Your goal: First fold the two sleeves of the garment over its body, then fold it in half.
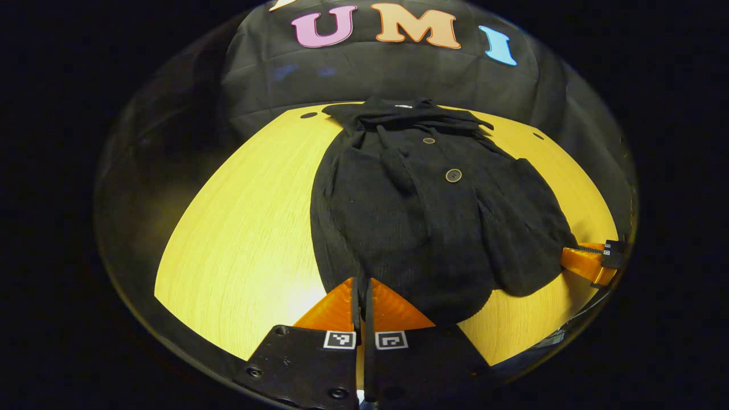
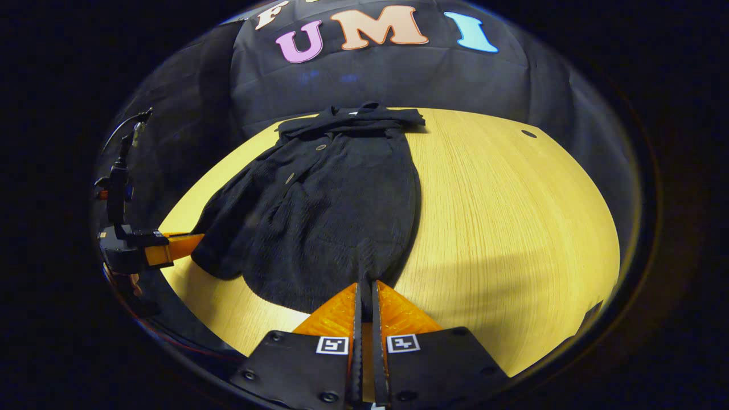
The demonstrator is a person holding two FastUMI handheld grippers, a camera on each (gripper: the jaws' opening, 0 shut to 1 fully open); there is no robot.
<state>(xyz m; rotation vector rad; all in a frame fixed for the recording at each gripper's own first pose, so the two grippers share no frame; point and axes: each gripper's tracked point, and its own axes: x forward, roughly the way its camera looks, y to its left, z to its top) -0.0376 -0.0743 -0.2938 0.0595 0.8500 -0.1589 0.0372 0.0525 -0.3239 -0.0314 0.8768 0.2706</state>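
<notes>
A black knitted garment (image 1: 433,228) with round buttons lies flat on the yellow wooden table (image 1: 245,228), collar at the far side. Both sleeves lie folded over its body. My left gripper (image 1: 362,285) is at the near hem, jaws shut with a fold of the hem pinched between them. In the right gripper view the garment (image 2: 336,210) reaches down to my right gripper (image 2: 364,289), which is likewise shut on the near hem. The right gripper (image 1: 589,263) also appears at the garment's right lower edge, and the left gripper (image 2: 171,247) at its left lower corner.
Bare table (image 2: 512,216) spreads wide to the right of the garment and to its left (image 1: 228,250). The black cloth wall (image 1: 398,80) rises just behind the collar. A small dark hole (image 2: 528,134) marks the table's far right.
</notes>
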